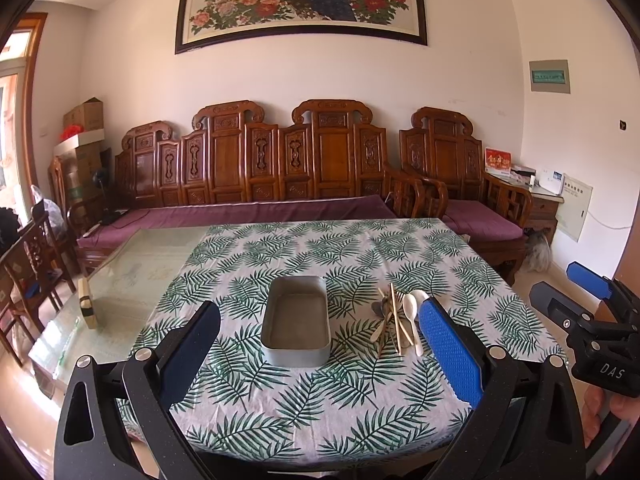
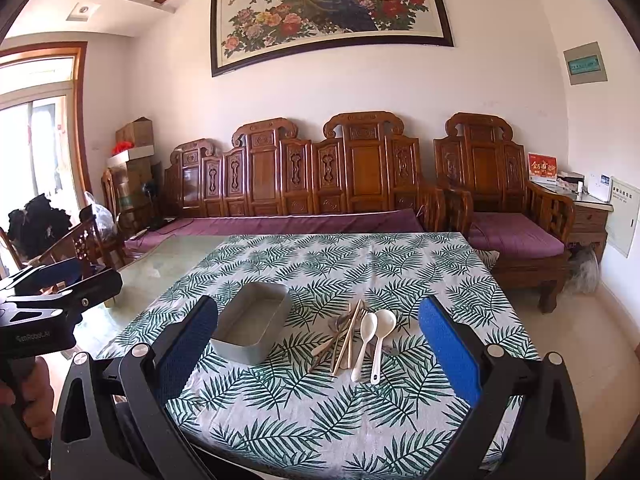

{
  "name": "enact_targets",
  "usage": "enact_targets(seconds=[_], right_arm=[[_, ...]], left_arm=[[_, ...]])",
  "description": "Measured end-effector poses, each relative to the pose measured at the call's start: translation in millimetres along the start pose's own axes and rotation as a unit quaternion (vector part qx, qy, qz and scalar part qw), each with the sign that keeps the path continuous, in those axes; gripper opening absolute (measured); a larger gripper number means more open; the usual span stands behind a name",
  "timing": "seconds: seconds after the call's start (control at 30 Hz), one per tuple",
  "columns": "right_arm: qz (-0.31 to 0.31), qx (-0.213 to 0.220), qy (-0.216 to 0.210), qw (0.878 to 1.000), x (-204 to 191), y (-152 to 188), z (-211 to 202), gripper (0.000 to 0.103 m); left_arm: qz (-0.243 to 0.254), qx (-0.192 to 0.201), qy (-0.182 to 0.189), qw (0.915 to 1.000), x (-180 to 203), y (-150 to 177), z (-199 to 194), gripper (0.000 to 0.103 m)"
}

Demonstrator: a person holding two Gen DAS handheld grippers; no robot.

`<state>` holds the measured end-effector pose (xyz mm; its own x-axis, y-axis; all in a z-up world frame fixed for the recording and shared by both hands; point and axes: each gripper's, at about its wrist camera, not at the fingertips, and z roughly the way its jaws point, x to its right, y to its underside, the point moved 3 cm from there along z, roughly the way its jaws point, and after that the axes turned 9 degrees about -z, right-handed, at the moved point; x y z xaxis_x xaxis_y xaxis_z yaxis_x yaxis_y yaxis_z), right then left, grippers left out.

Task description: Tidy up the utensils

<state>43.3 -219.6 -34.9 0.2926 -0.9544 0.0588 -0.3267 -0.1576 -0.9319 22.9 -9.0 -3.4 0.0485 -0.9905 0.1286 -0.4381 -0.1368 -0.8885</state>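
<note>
An empty grey metal tin (image 1: pixel 296 322) (image 2: pixel 253 328) sits on the leaf-print tablecloth (image 1: pixel 360 256) (image 2: pixel 360 264). To its right lies a pile of utensils (image 1: pixel 398 322) (image 2: pixel 352 336): two white spoons (image 2: pixel 378 334), chopsticks, a fork and metal spoons. My left gripper (image 1: pixel 320 344) is open and empty, above the table's near edge, facing the tin. My right gripper (image 2: pixel 316 340) is open and empty, facing the pile. Each gripper shows at the edge of the other's view, the right one (image 1: pixel 592 300) and the left one (image 2: pixel 52 280).
A carved wooden sofa (image 1: pixel 256 168) with purple cushions stands behind the table. Bare glass tabletop (image 1: pixel 132 276) lies left of the cloth, with a small wooden block (image 1: pixel 86 300) on it. Wooden chairs (image 1: pixel 28 264) stand at the left, a side cabinet (image 2: pixel 588 216) at the right.
</note>
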Motion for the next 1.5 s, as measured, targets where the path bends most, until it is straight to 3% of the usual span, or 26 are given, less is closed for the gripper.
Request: enact_targets(seconds=[0.43,0.8,1.17,1.5], right_arm=[[0.003,-0.011,0.001,1.000,3.7,3.1,5.3,0.100],[0.009,-0.031,-0.011,0.999,16.8,22.6,37.2,0.100],[0.011,-0.074,-0.012,0.997,50.4,50.6,107.1,0.081],[0.015,-0.110,0.003,0.994,88.7,61.8,175.2,0.073]], left_arm=[[-0.001,-0.024,0.003,0.9997,-0.4,6.6,17.2,0.097],[0.002,-0.062,0.013,0.9980,0.3,20.7,50.4,0.097],[0.024,-0.110,0.045,0.9926,20.5,29.5,124.4,0.097],[0.058,-0.151,0.056,0.9853,36.9,44.7,182.3,0.097]])
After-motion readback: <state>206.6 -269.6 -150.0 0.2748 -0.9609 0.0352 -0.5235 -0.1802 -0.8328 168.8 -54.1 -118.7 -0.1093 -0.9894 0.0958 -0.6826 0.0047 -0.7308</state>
